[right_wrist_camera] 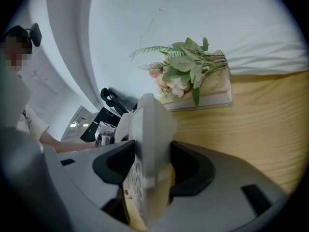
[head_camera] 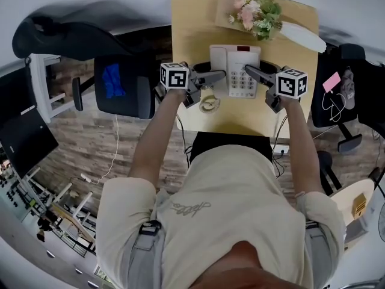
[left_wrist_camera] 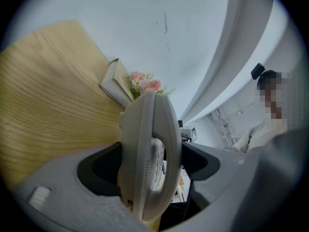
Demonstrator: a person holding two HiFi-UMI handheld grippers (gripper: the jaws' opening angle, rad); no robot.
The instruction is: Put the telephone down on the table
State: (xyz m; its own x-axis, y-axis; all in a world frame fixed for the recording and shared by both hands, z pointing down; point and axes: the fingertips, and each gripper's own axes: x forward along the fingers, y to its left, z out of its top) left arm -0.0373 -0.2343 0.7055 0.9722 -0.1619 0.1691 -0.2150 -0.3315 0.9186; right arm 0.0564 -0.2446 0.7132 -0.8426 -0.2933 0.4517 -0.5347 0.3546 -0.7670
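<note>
Head view: I have the telephone at the middle of the wooden table, keypad up, handset along its left side. My left gripper is on its left edge and my right gripper on its right edge, 1 on each side. From here I cannot tell whether the base touches the tabletop or sits just above it. The coiled cord lies on the table just beside the left gripper. Toward the far edge, a bunch of flowers lies on a book. A black chair stands left of the table.

Left gripper view: the telephone shows edge-on between the 2 jaws of the left gripper, both dark pads pressed against it, so these tongs are clamped on it. Beyond it I see the table, the book and the flowers.

Right gripper view: the right gripper is clamped the same way, its pads tight on either face of the telephone. Past it, the flowers rest on the book on the table.
</note>
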